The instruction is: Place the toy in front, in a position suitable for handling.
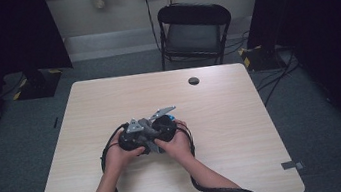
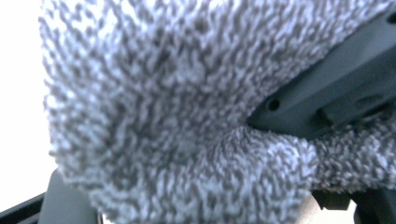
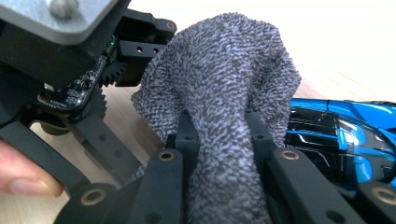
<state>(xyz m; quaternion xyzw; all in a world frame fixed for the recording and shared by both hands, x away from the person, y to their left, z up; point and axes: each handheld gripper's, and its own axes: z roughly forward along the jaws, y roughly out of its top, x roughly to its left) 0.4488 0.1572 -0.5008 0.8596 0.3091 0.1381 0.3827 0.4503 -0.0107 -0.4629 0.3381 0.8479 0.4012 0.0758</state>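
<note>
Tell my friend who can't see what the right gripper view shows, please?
The right gripper pinches a fluffy grey cloth between its two black jaws, over a pale wooden table. A shiny blue and black toy car sits just behind the cloth, and the left gripper is close by on the other side.

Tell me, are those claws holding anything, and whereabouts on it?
The right gripper pinches a grey fluffy cloth by a bunched fold. The left gripper's hold cannot be told.

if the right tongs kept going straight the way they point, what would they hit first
Probably the left tongs, close ahead past the grey terry cloth the right tongs pinch; the blue toy car lies off to the side. Depth is unclear.
</note>
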